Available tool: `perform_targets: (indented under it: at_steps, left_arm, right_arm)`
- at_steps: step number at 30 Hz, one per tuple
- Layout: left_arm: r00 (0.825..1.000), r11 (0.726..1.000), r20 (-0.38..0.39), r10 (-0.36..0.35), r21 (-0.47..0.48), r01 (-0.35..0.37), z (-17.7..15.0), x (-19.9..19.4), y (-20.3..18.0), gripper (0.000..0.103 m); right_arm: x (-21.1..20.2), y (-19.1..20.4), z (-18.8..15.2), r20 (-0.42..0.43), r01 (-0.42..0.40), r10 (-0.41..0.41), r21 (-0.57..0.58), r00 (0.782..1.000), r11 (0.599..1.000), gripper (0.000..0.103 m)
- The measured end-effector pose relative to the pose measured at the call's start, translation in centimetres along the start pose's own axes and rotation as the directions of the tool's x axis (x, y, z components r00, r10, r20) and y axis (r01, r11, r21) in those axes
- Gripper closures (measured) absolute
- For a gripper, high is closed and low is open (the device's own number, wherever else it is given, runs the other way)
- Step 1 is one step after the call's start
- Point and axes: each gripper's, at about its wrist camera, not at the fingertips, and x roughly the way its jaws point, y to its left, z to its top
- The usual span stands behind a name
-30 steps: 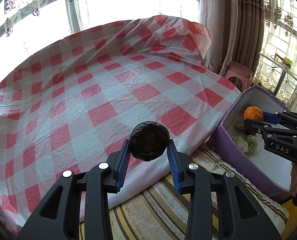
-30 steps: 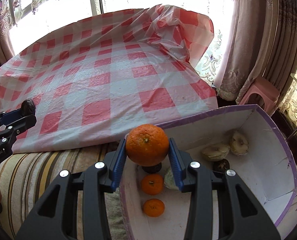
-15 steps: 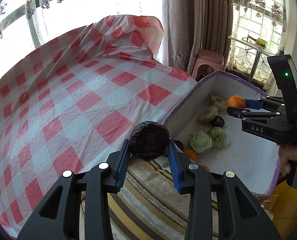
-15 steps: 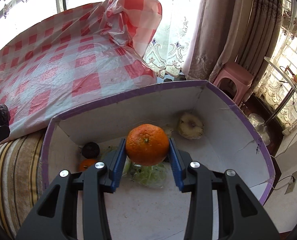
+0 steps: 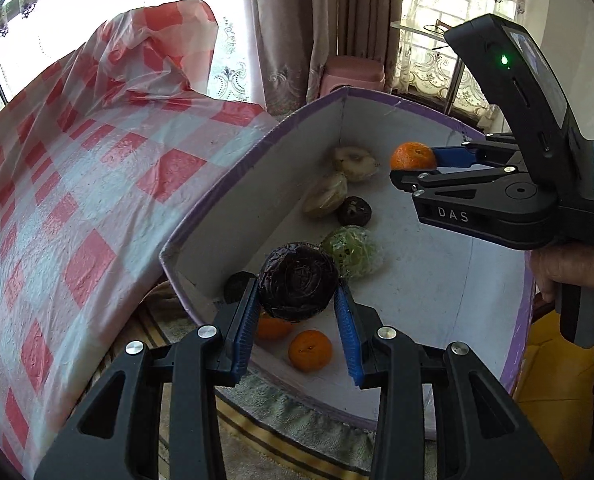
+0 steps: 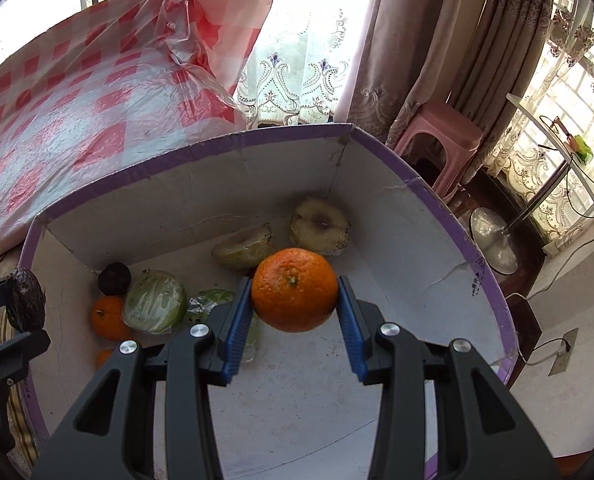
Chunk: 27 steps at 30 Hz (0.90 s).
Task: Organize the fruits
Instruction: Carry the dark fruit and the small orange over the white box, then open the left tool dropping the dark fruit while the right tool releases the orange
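Already the box (image 5: 233,168) holds several fruits. At its left edge, the left gripper (image 5: 299,312) pinches a dark wrinkled fruit (image 5: 297,280); further right, over the middle, the right gripper (image 6: 295,310) clamps an orange (image 6: 294,289). Judging by this, both await release.

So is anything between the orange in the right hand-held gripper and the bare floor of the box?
Nothing visible does. The orange hangs inside the box, with bare white floor to its right. Wrapped green fruit lies lower left, pale fruits behind.
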Motion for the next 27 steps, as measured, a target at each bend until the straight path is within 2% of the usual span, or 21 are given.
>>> perform_targets:
  at_steps: [6, 12, 21, 24, 27]
  left_arm:
    - [0.996, 0.999, -0.089, -0.023, 0.044, 0.027, 0.3, 2.5, -1.8, 0.067]
    - [0.985, 0.997, -0.163, -0.059, 0.045, 0.067, 0.3, 4.3, -2.4, 0.067]
    - [0.967, 0.996, -0.249, -0.054, 0.060, 0.071, 0.0, 6.6, -2.9, 0.067]
    - [0.964, 0.996, -0.263, -0.048, 0.061, 0.066, -0.2, 7.0, -3.0, 0.067]
    - [0.959, 0.995, -0.279, -0.044, 0.069, 0.066, -0.2, 7.6, -3.2, 0.067]
  right_arm:
    - [1.4, -0.5, 0.2, -0.051, 0.024, -0.026, -0.044, 0.998, 0.999, 0.061]
    - [2.6, 0.3, 0.9, -0.083, 0.042, -0.052, -0.110, 0.995, 0.993, 0.061]
    - [6.3, 1.6, 0.8, -0.210, 0.064, -0.110, -0.213, 0.972, 0.975, 0.060]
    - [6.7, 1.9, 1.1, -0.211, 0.074, -0.122, -0.221, 0.970, 0.972, 0.054]
    - [7.0, 1.9, 1.3, -0.208, 0.092, -0.141, -0.229, 0.968, 0.969, 0.052]
